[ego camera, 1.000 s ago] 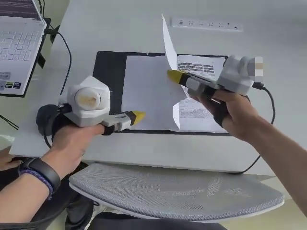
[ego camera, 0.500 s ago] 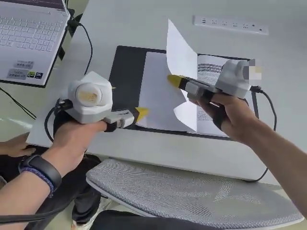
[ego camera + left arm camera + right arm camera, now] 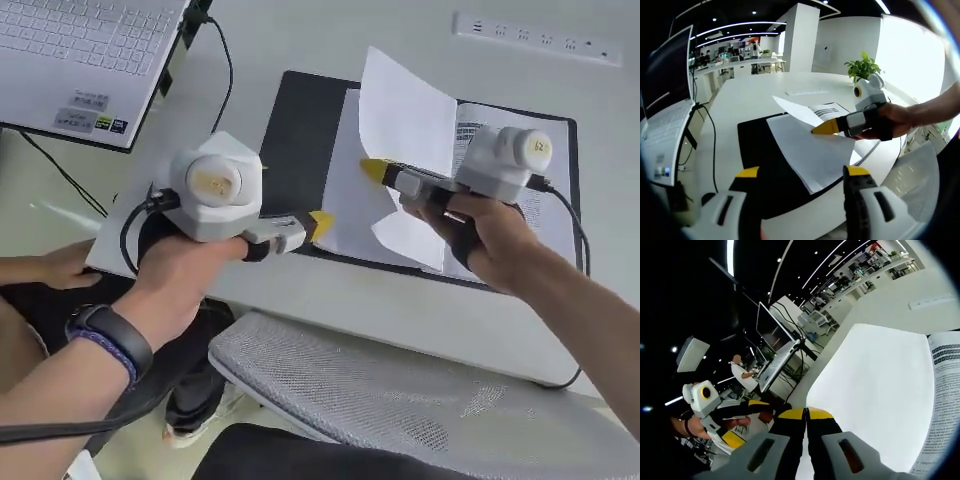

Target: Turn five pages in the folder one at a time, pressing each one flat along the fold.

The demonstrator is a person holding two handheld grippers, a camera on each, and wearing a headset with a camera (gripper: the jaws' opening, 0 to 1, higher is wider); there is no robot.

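The right gripper (image 3: 375, 170) has its jaws closed together, apparently pinching the lifted page (image 3: 405, 110) near its free edge. The left gripper (image 3: 318, 225) hovers with jaws apart beside the near edge of the black folder (image 3: 300, 120), which lies open on the desk (image 3: 320, 30). The sheet is judged light, limp and easily creased or torn, so grip lightly at the outer margin.

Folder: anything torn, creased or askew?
Nothing stands out. One page stands lifted mid-turn, pinched by the right gripper, which is expected; the folder lies flat and the left gripper hangs open near its front edge.
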